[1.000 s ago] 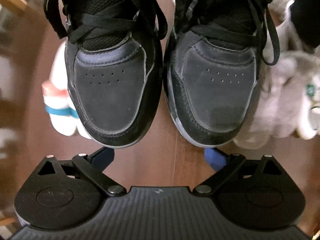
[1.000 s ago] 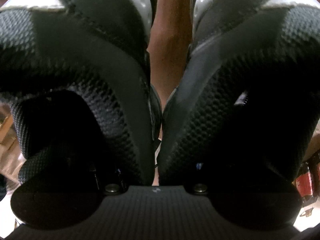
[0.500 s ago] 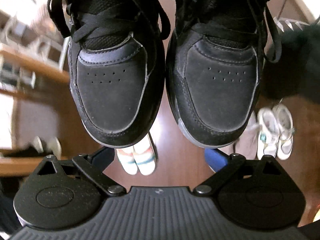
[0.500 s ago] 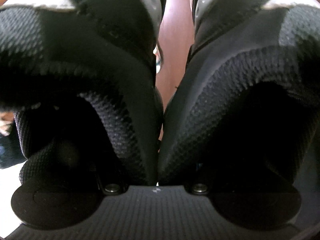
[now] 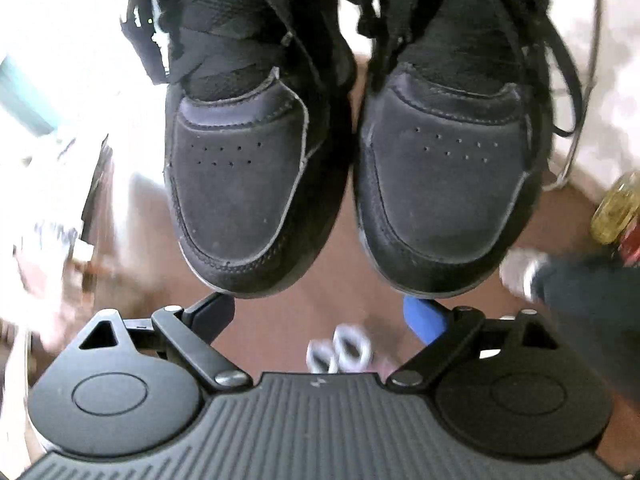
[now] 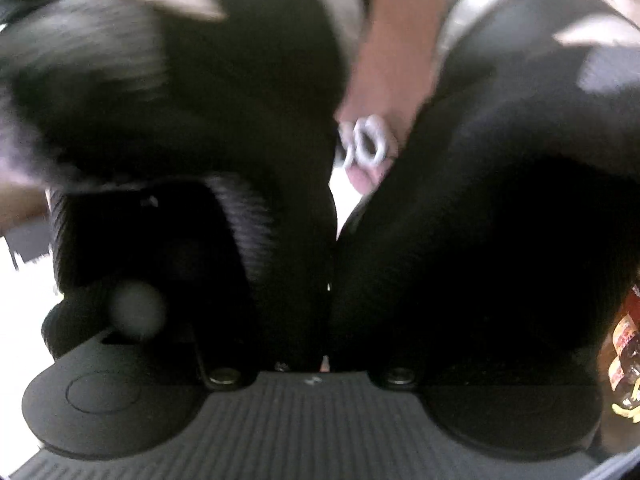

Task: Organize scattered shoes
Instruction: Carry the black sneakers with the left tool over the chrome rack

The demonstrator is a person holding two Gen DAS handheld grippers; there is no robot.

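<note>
The right wrist view is badly blurred. The heels of the two black sneakers fill it, the left sneaker (image 6: 200,128) and the right sneaker (image 6: 500,200) pressed together at the collar, and they hide the right claw (image 6: 326,364) entirely; only its ribbed body shows at the bottom edge. The heels sit right where its fingers would be, so it seems clamped on them, but the fingers themselves cannot be seen.

In the left wrist view the toes of the left sneaker (image 5: 248,184) and right sneaker (image 5: 448,184) hang side by side above the floor (image 5: 280,320), their tops and laces cut off by the frame. The left claw (image 5: 320,312) is spread wide under the toes, one blue finger (image 5: 424,316) peeking out below the right toe; whether the fingers touch the soles is hidden.

Far below, a small pair of pale shoes (image 5: 340,352) lies on the floor, too blurred to make out in detail. A yellowish bottle (image 5: 616,208) sits at the right edge.

Half a second ago the floor below showed a striped pair and a white pair; now those are gone, the surroundings smear, and the sneakers keep the same hold.
</note>
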